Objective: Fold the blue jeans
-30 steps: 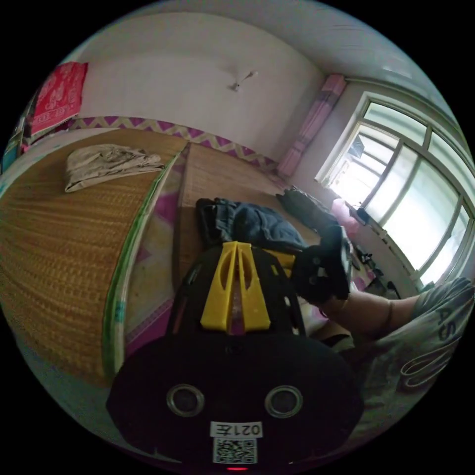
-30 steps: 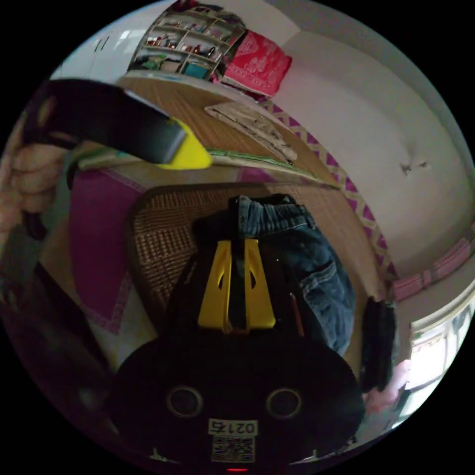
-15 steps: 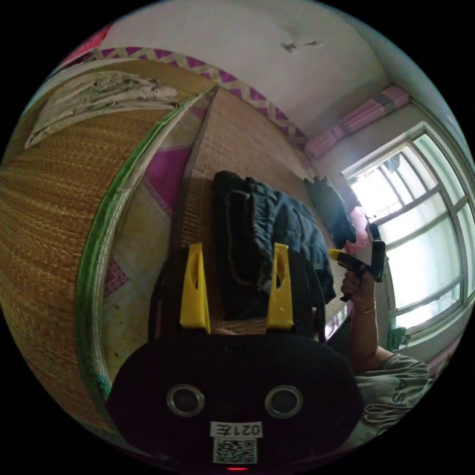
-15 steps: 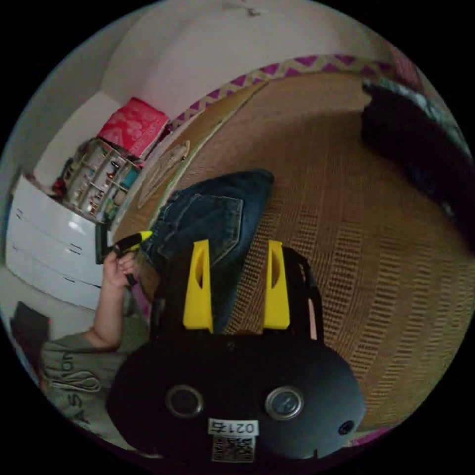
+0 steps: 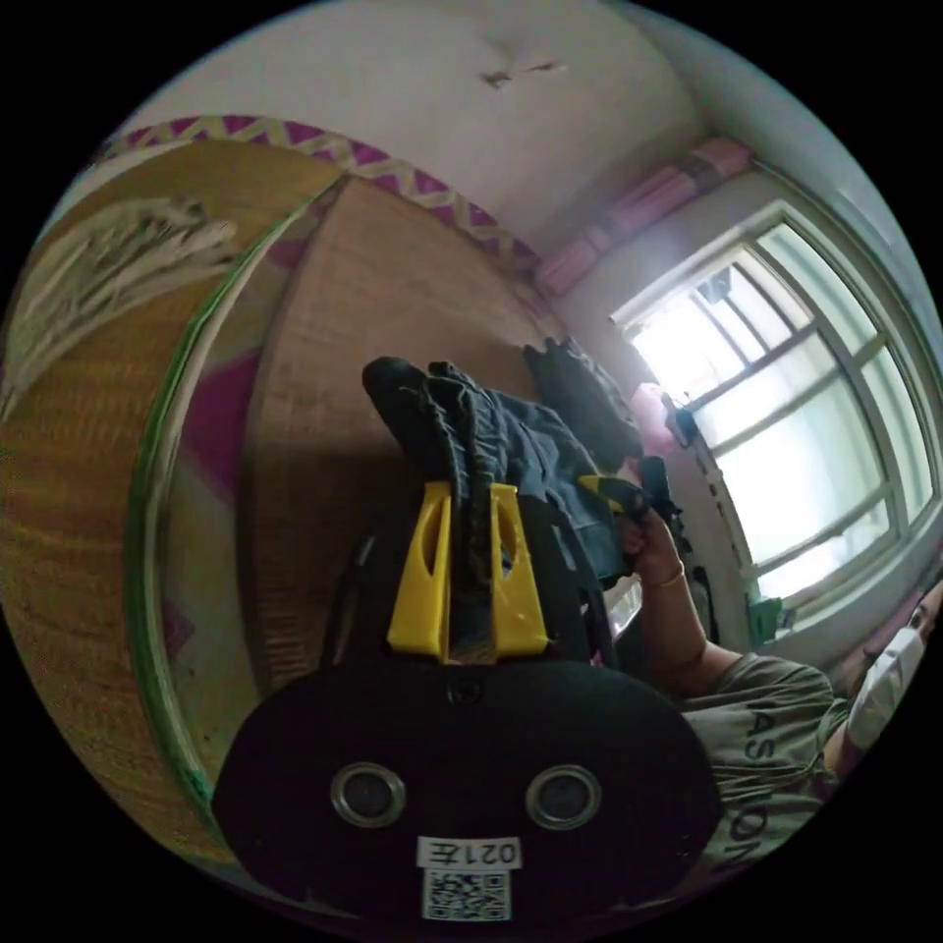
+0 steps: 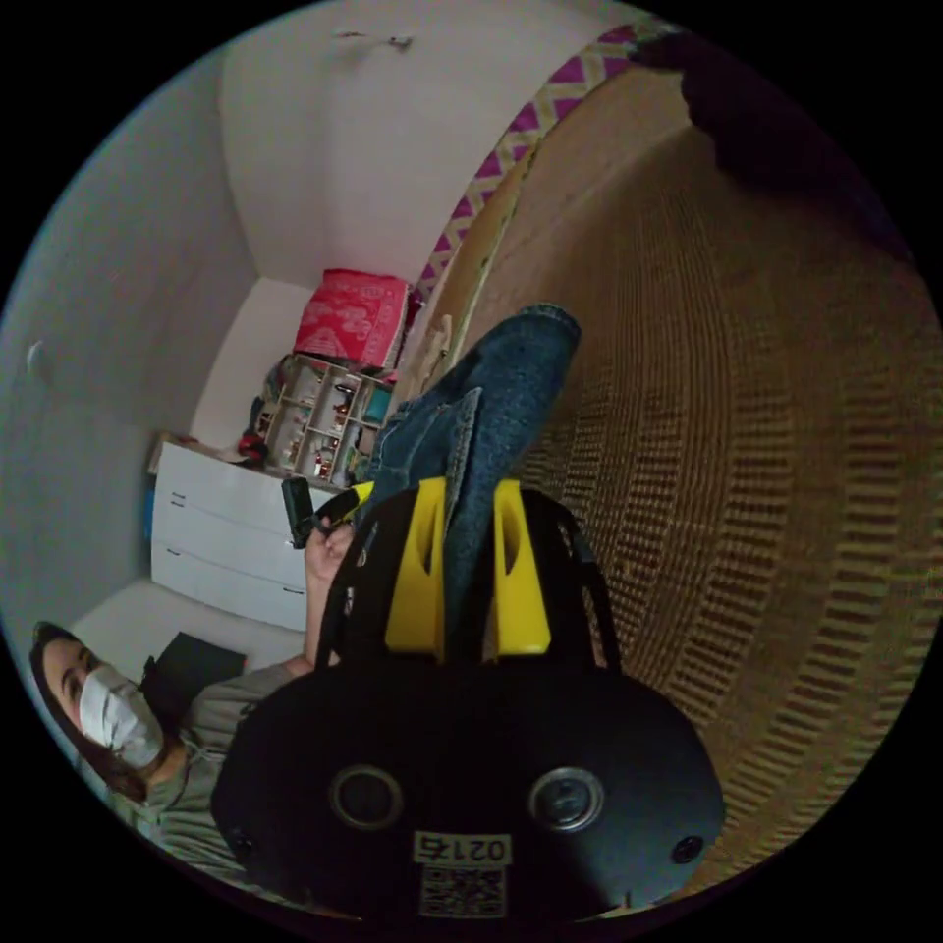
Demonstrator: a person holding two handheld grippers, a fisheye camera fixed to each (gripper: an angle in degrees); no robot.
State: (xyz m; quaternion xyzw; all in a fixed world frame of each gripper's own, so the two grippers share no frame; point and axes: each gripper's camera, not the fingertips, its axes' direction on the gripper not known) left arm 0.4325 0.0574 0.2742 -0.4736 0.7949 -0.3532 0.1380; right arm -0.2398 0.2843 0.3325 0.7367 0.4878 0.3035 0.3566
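Note:
The blue jeans [image 5: 511, 442] lie folded in a thick bundle on a woven straw mat [image 5: 324, 324]. My left gripper [image 5: 470, 491] is shut on the waistband end of the bundle, its yellow jaws pressing the layered denim. In the right gripper view the same blue jeans [image 6: 496, 403] run away from the camera, and my right gripper [image 6: 467, 491] is shut on their near edge. The other gripper [image 5: 609, 489], held in a hand, reaches the far side of the jeans in the left gripper view. The left one appears as the other gripper [image 6: 329, 506] in the right gripper view.
A dark garment [image 5: 580, 388] lies on the mat beyond the jeans, near the window [image 5: 786, 393]. A pale folded cloth [image 5: 108, 265] rests on a second mat. A white cabinet [image 6: 226, 540] with shelves above stands by the wall. A person in a mask [image 6: 108, 707] holds both grippers.
Both grippers were open half a second ago, one at each end of the jeans; now each has closed on the denim. Both cameras have tilted and moved in closer.

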